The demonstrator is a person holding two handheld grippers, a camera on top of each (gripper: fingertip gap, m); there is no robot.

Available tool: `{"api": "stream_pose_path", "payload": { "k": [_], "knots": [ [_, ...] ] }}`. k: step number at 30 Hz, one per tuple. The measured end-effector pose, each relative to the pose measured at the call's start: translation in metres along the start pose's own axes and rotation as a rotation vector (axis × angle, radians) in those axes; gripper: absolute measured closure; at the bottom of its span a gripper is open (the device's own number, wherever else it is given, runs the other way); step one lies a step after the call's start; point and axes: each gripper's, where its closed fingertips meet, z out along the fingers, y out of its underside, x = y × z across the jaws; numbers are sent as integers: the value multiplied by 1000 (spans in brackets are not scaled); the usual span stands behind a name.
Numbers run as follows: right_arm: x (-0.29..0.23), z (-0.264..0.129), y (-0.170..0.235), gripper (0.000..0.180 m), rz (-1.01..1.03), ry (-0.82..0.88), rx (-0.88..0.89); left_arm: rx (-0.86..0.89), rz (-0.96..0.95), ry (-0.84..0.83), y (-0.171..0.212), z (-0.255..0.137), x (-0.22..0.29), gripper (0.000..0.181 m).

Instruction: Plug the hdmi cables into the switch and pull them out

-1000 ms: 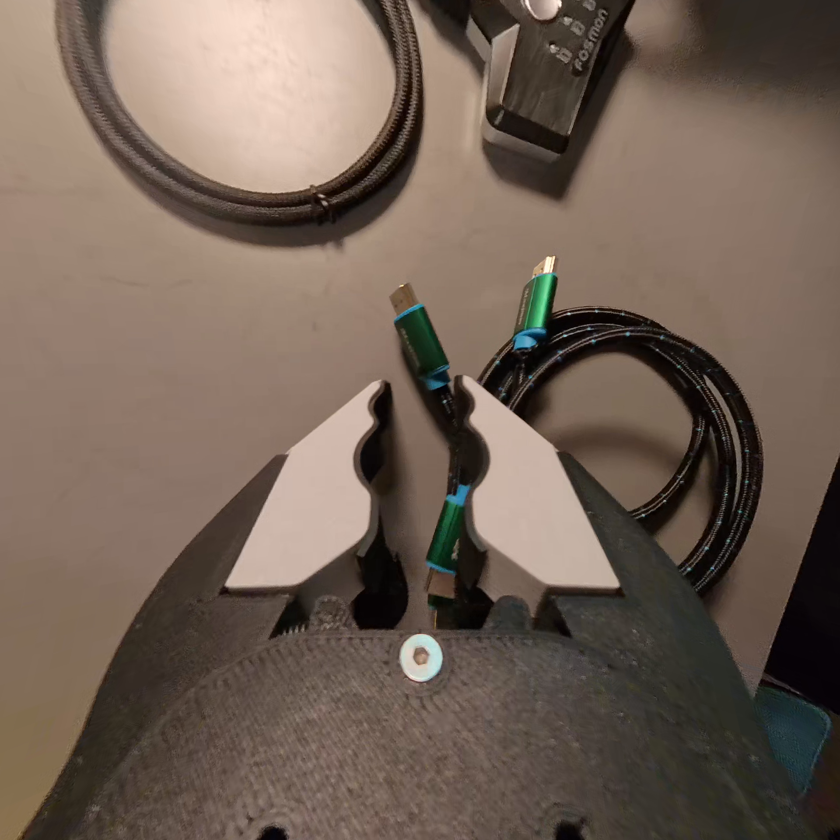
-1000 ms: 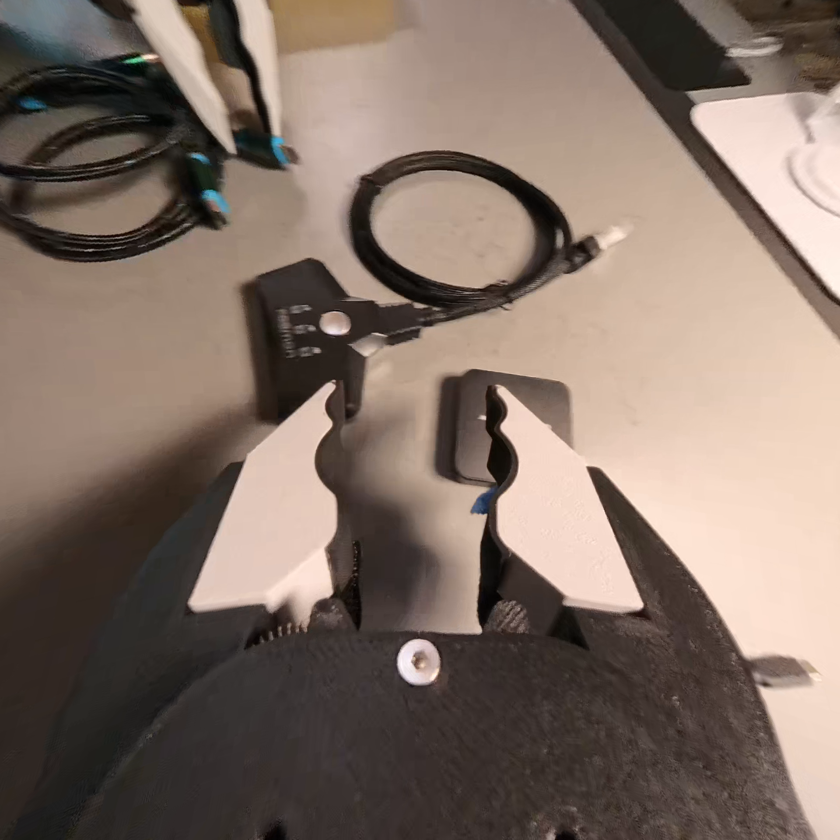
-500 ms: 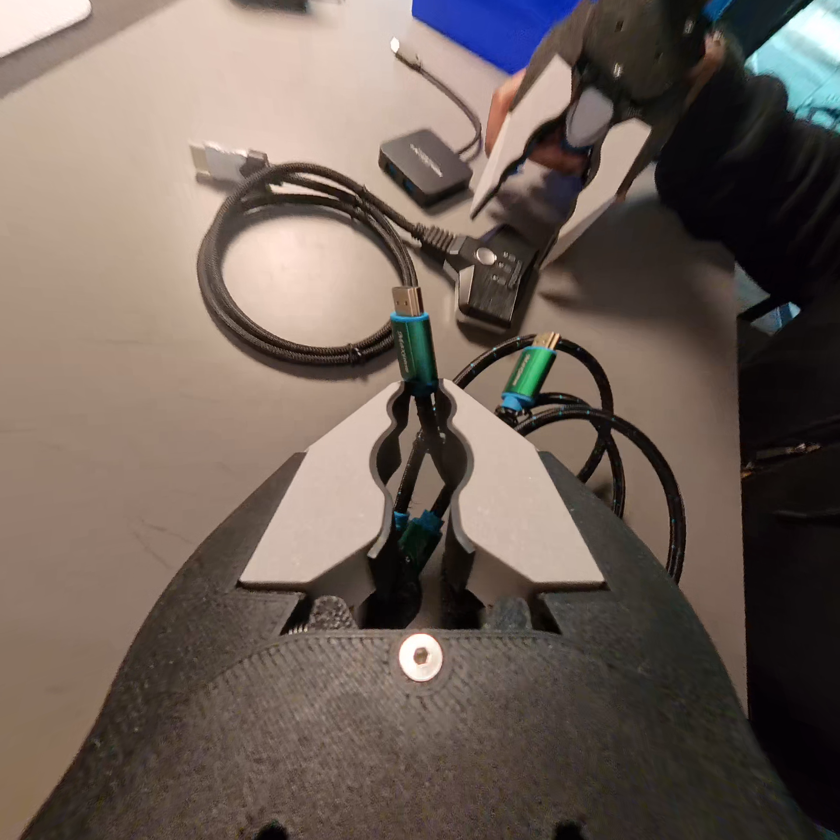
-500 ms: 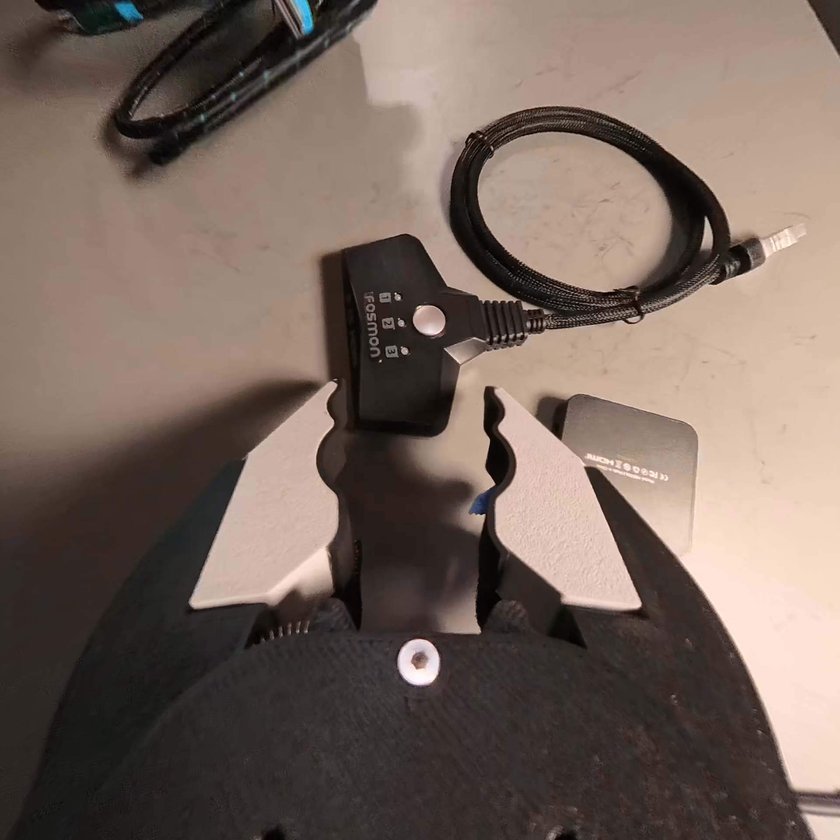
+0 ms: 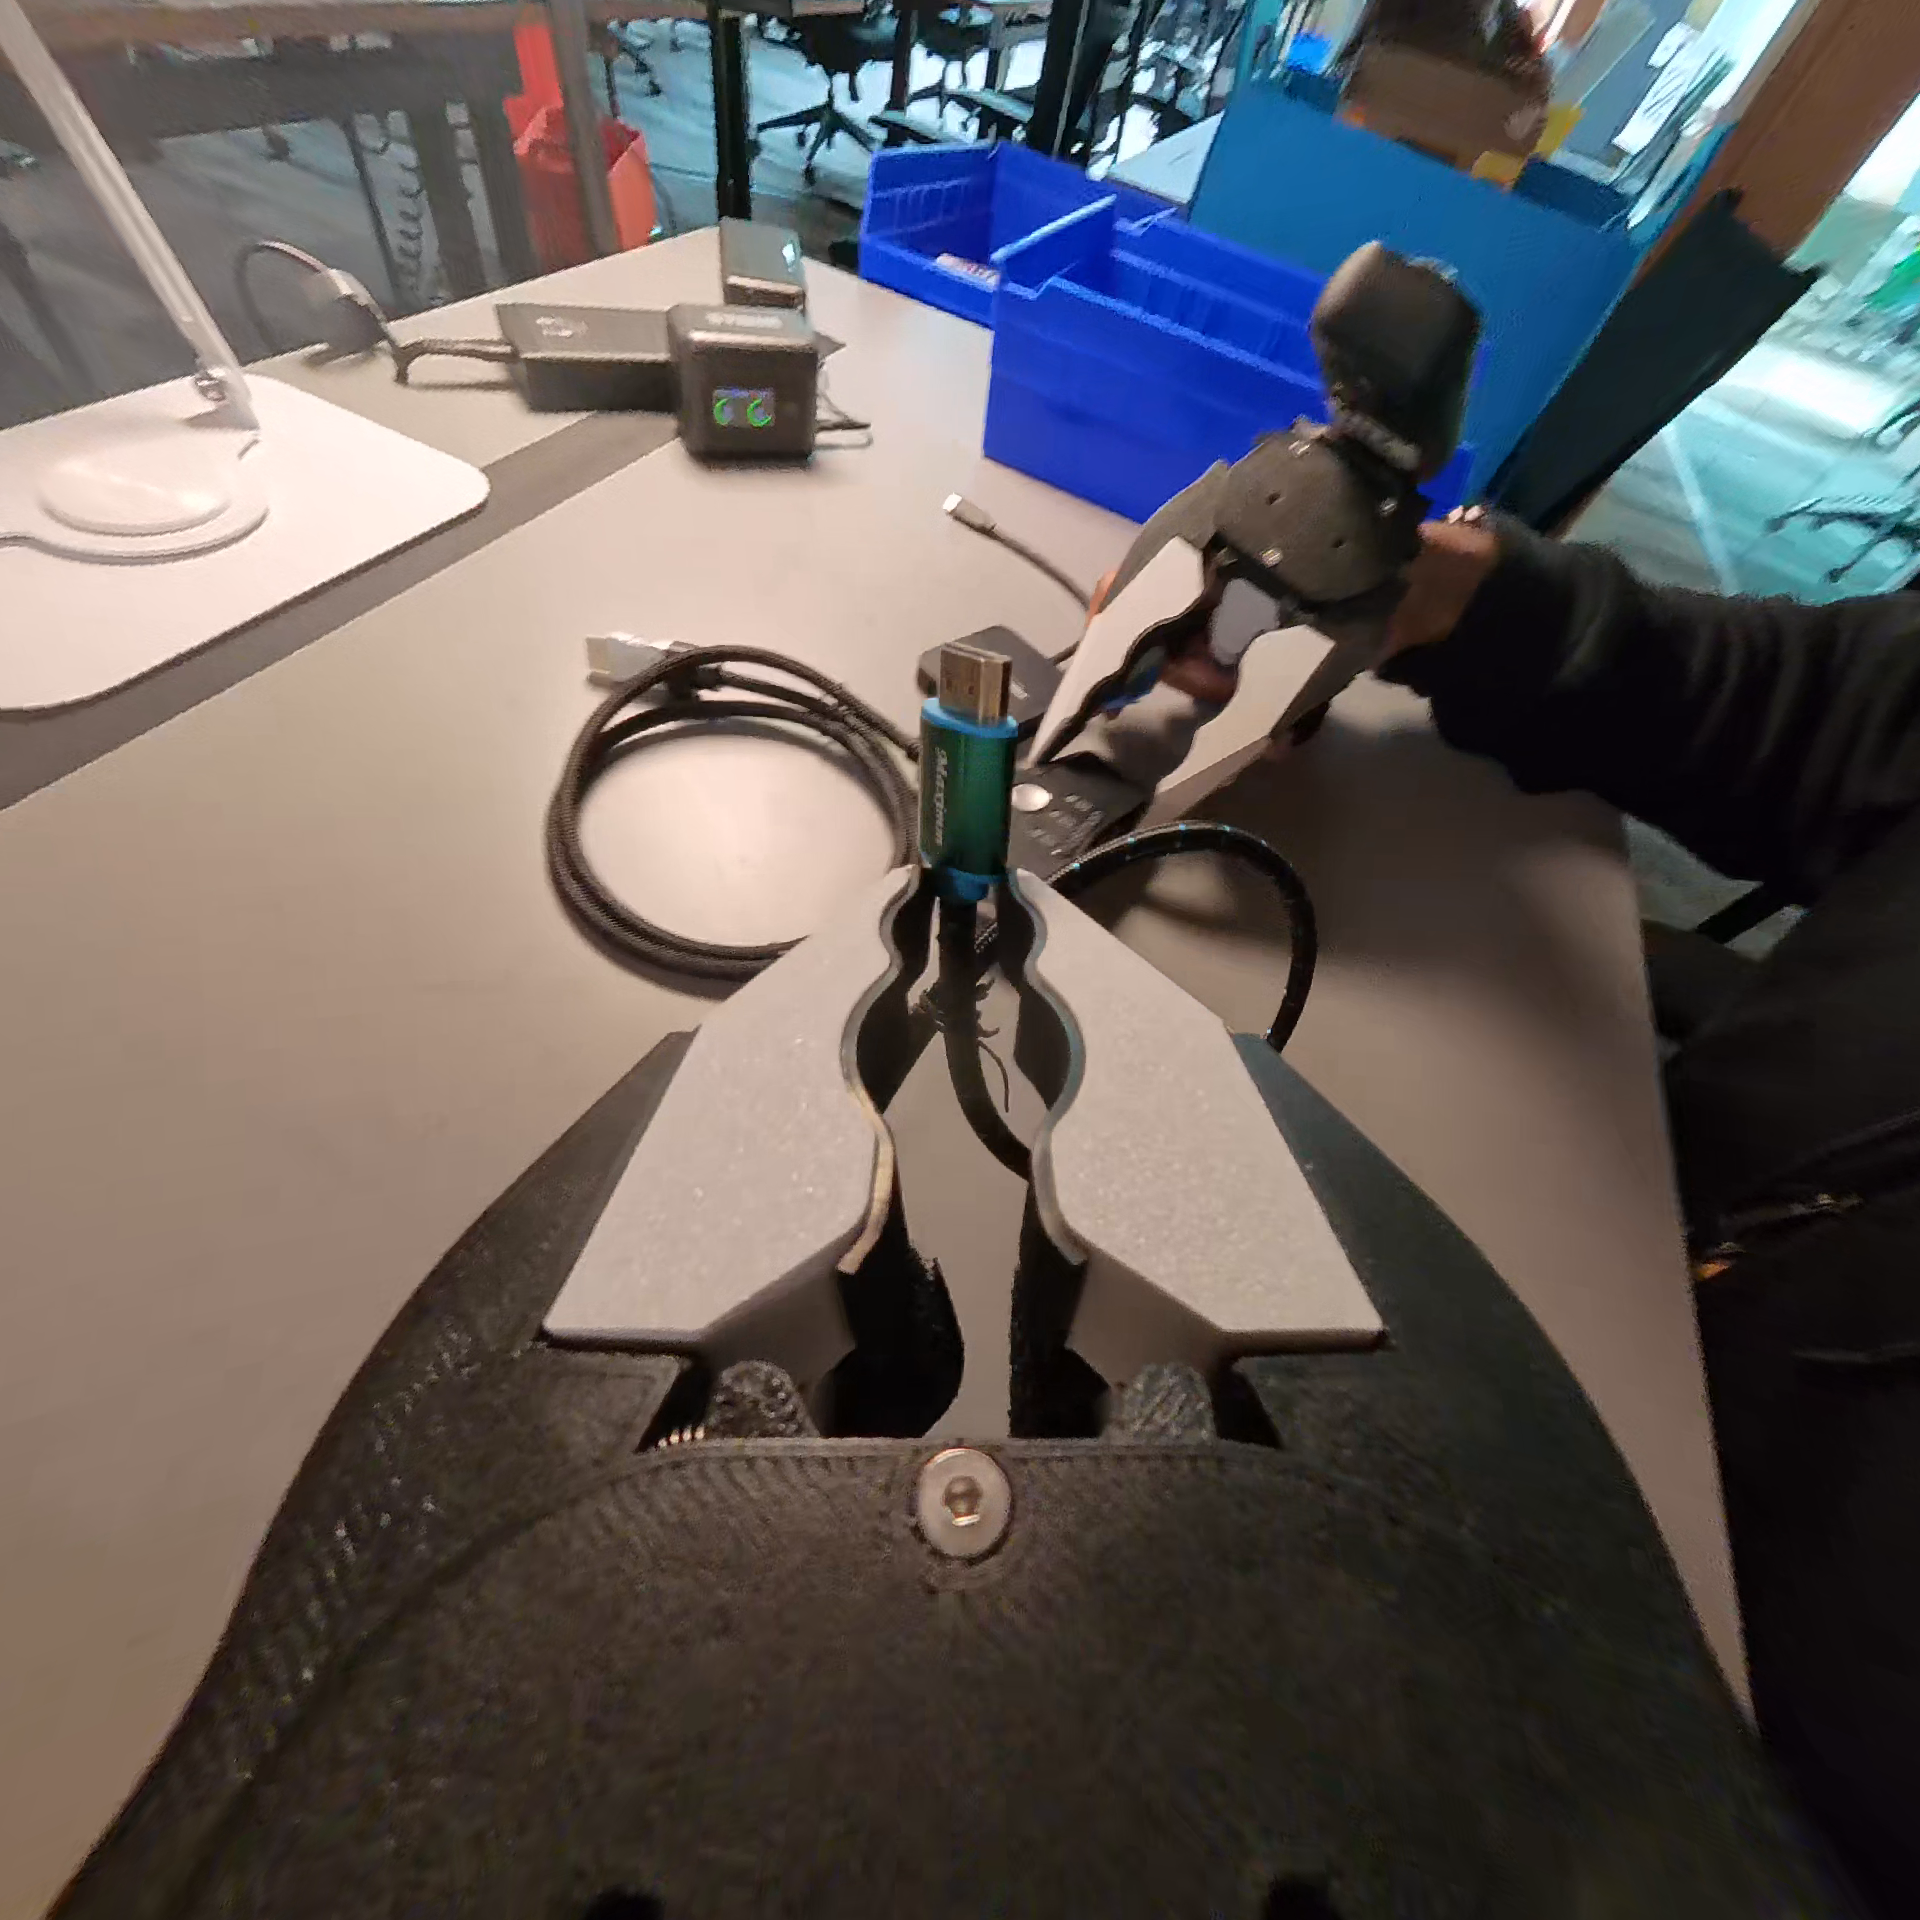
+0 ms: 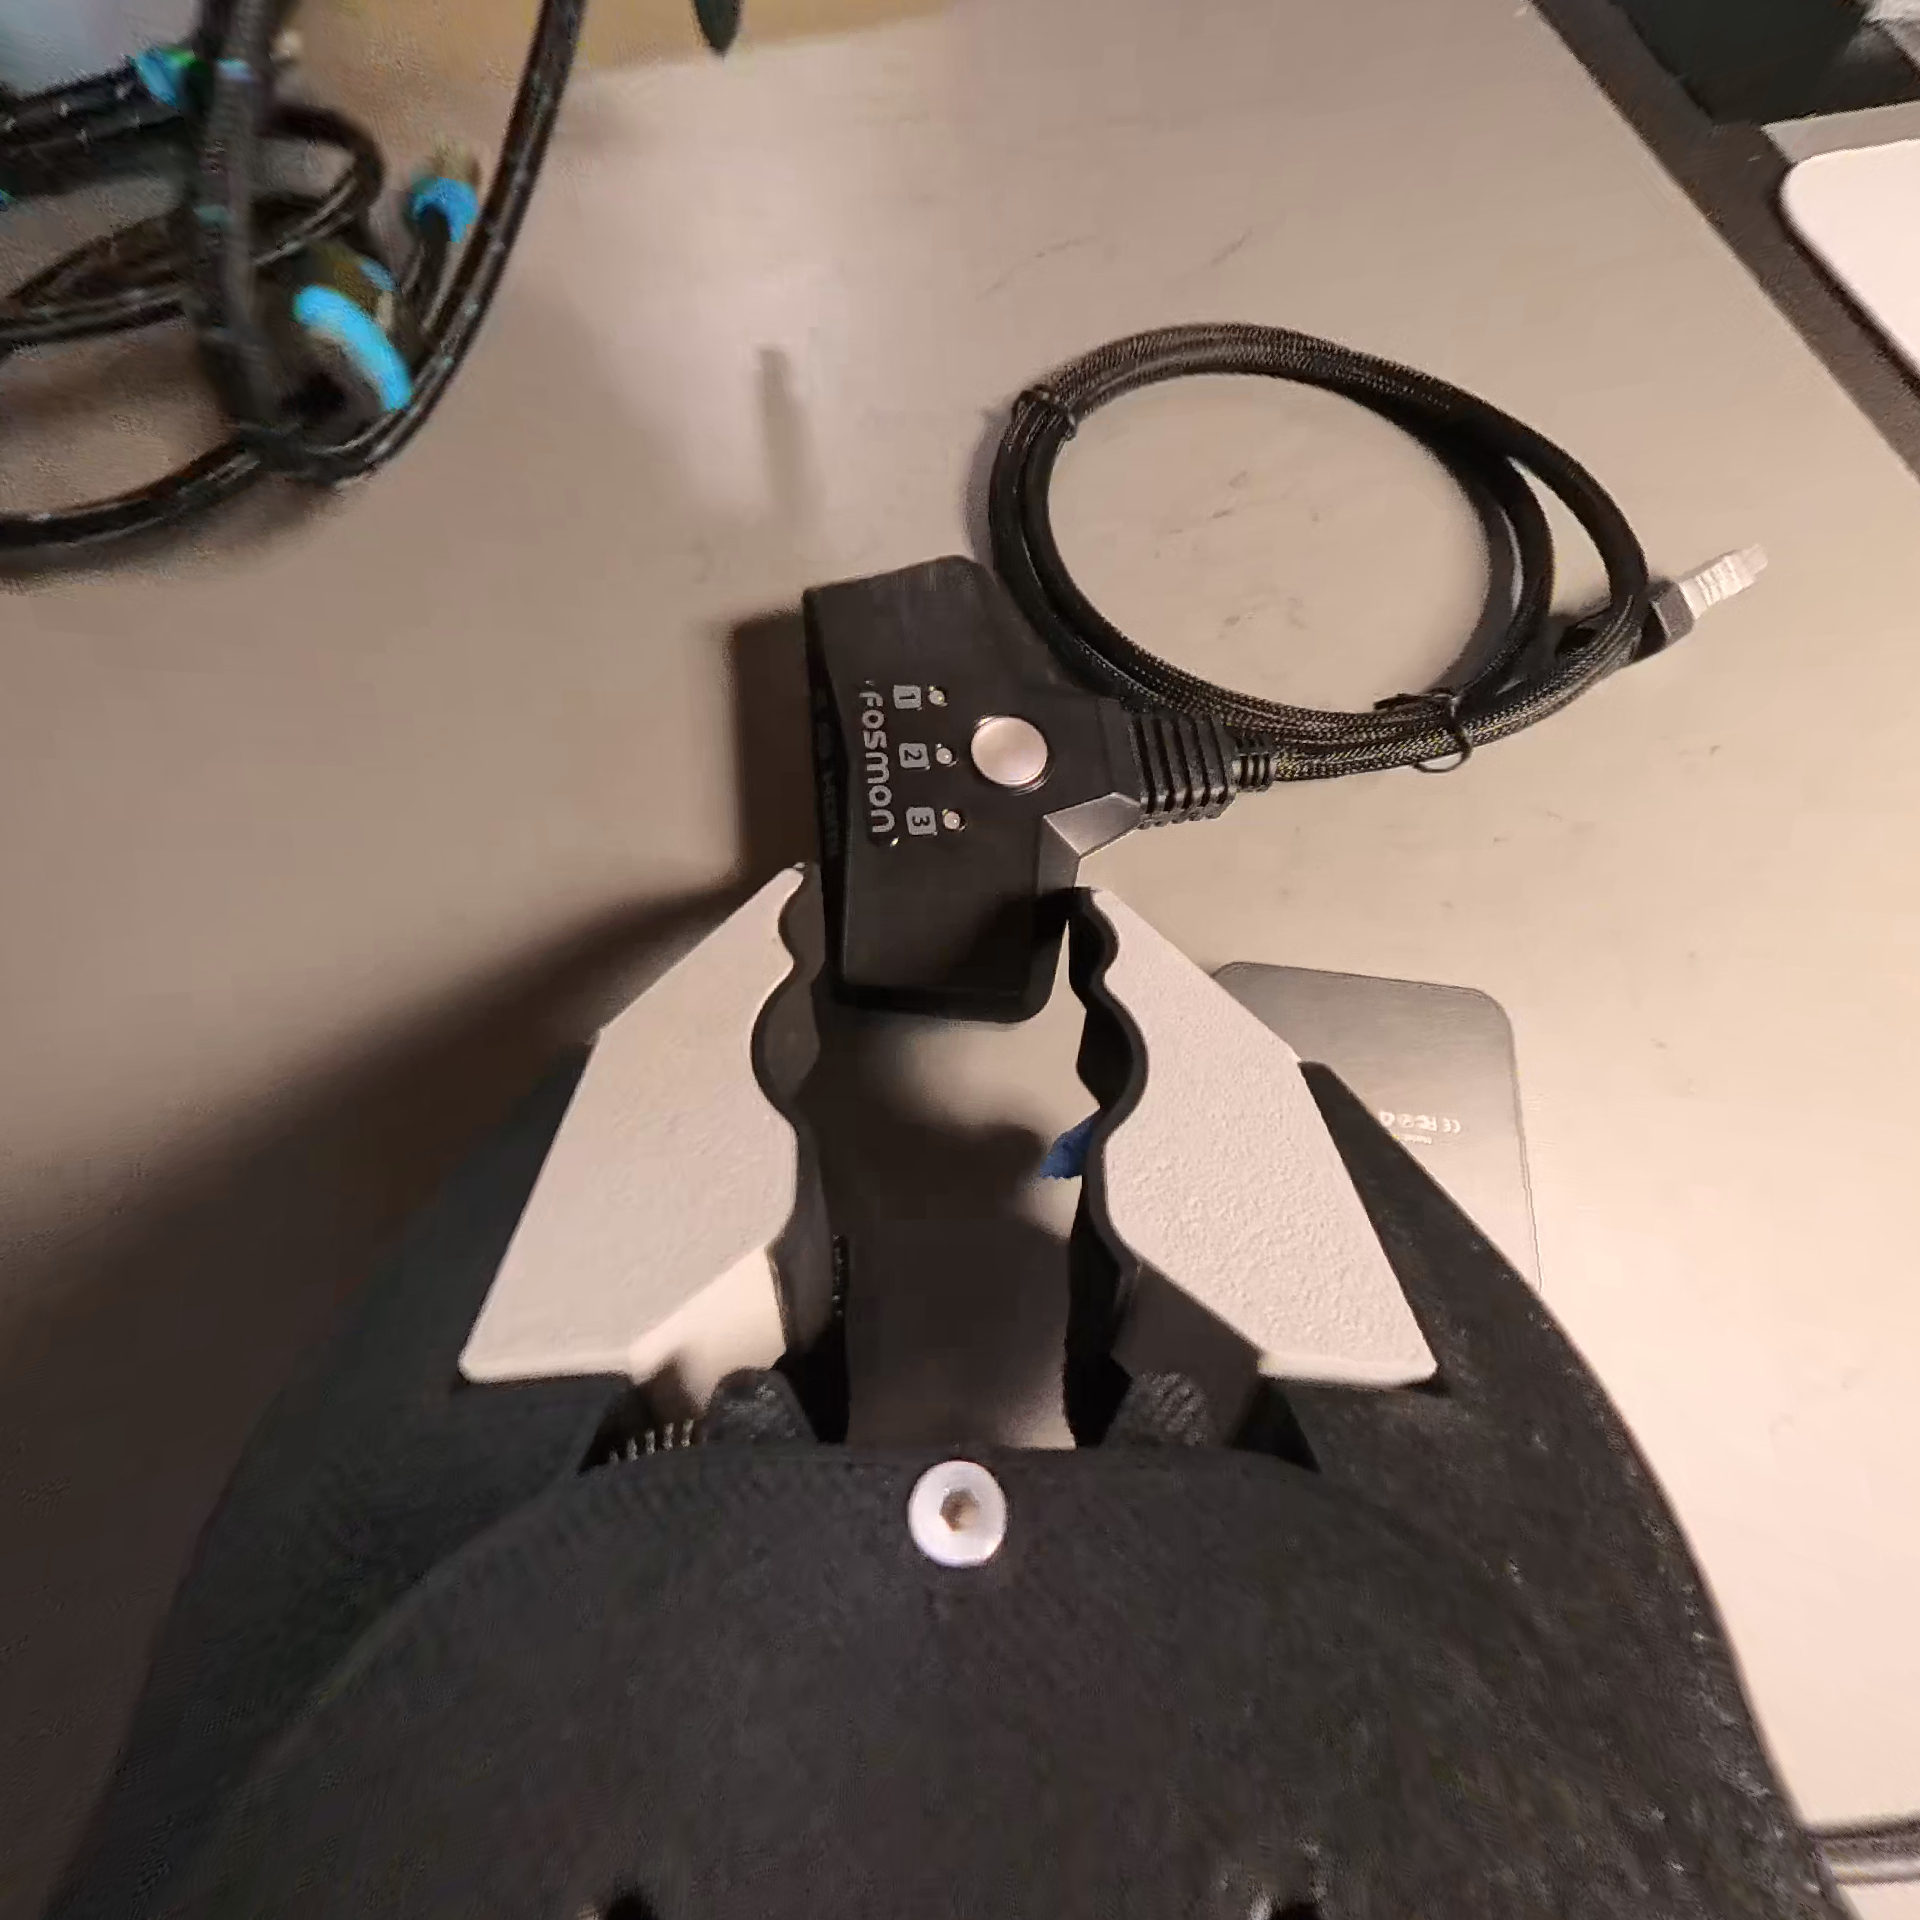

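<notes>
Left tongs (image 5: 961, 894) clamped on the green HDMI plug (image 5: 966, 774), plug upright above the table (image 5: 312, 935), right tongs (image 6: 935, 914) gripping the black HDMI switch (image 6: 925, 790) by its near end

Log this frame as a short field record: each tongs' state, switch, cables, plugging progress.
left tongs: shut on the green HDMI plug at its blue collar, plug lifted, pointing away
right tongs: straddling the near end of the switch, contact unclear
switch cable: coiled on table
progress: nothing visibly plugged in yet
</notes>
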Motion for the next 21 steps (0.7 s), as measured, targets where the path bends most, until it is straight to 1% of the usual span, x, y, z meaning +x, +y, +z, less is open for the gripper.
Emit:
{"api": "stream_pose_path", "payload": {
  "k": [2,5,9,11,15,21],
  "knots": [
    [4,2,-6,131,36,23,29,45,-36,73,-8,3,10,169],
    [10,4,-18,131,91,63,80,117,-139,222,-16,15,28,169],
    [19,4,-28,131,178,111,131,169,-369,381,-13,39,36,170],
    [22,5,-30,131,203,121,149,149,-448,395,-6,52,35,171],
    [27,3,-34,131,289,110,200,70,-476,393,12,71,43,171],
    [29,-1,-39,131,339,93,249,39,-537,361,23,83,42,171]
  ]
}}
